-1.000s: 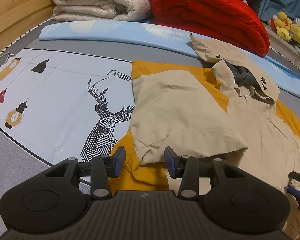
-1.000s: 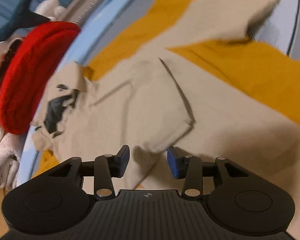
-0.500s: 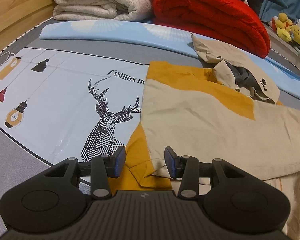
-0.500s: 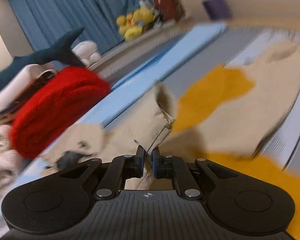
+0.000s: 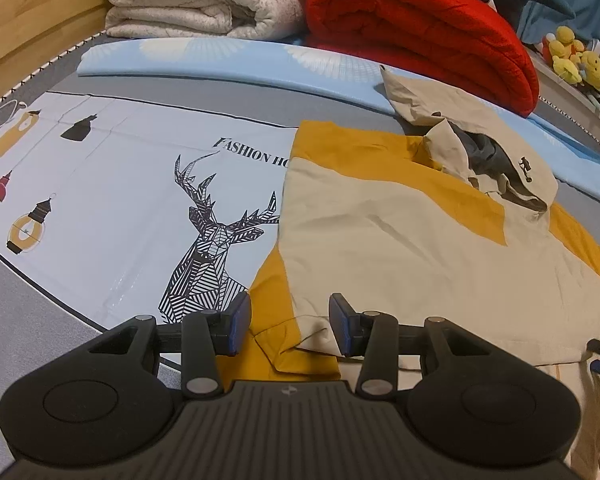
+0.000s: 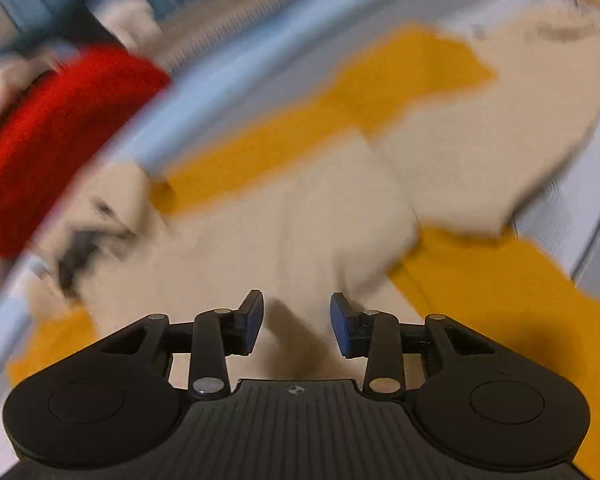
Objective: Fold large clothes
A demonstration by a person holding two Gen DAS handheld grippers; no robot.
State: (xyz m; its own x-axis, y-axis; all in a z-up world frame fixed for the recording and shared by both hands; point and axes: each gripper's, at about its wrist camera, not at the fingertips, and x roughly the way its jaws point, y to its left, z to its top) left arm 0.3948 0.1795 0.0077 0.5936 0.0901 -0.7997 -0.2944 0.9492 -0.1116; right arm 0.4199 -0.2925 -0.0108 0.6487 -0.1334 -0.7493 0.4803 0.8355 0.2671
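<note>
The jacket (image 5: 400,240) is being laid flat on the bed (image 5: 100,152). The left tongs (image 5: 290,322) are being held apart over its corner. The right tongs (image 6: 297,322) are being opened above it, nothing gripped.

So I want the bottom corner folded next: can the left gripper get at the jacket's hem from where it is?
Probably yes. The left gripper is open, and the jacket hem lies right by its fingers with nothing covering it.

A grey bed (image 5: 16,288) carries a printed sheet (image 5: 112,184) and a jacket (image 5: 380,240).
</note>
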